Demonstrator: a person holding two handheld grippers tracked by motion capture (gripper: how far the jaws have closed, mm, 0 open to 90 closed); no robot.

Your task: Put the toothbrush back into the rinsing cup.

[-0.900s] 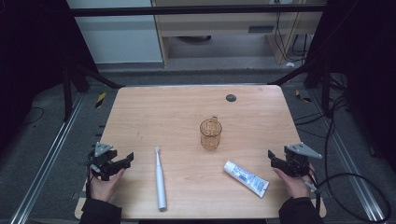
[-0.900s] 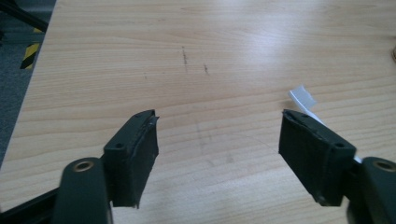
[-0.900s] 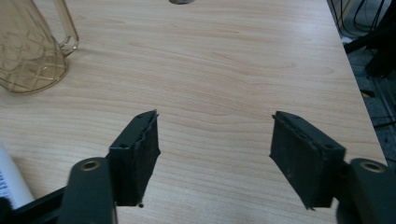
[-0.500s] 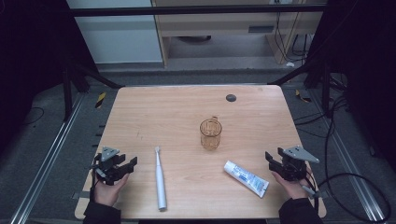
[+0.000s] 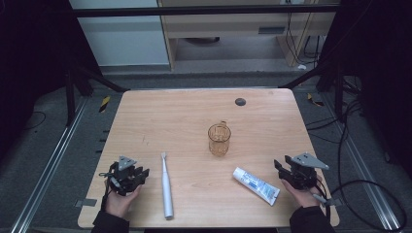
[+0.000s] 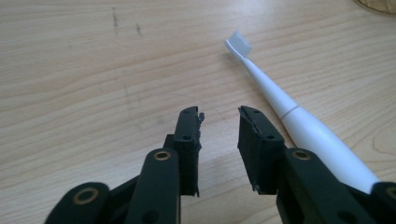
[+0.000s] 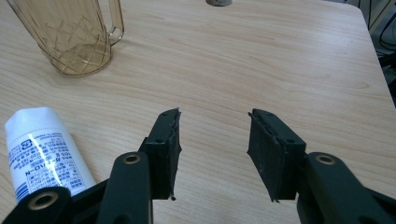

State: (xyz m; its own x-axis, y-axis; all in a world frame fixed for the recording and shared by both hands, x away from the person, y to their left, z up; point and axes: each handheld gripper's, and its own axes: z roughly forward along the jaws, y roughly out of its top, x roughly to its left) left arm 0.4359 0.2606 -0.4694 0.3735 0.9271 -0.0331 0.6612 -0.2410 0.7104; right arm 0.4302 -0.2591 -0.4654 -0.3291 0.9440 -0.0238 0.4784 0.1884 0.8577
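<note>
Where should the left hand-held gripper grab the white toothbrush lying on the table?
Probably the thick handle, from above, jaws across its width. The toothbrush lies flat; its neck tapers thin toward the head. The left hand-held gripper sits open beside the handle.

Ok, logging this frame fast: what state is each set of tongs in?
Left tongs: open, holding nothing.
Right tongs: open, holding nothing.

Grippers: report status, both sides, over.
Left gripper open, empty, beside toothbrush. Right gripper open, empty, beside toothpaste tube. Amber cup upright mid-table. Nothing between grippers and items.
</note>
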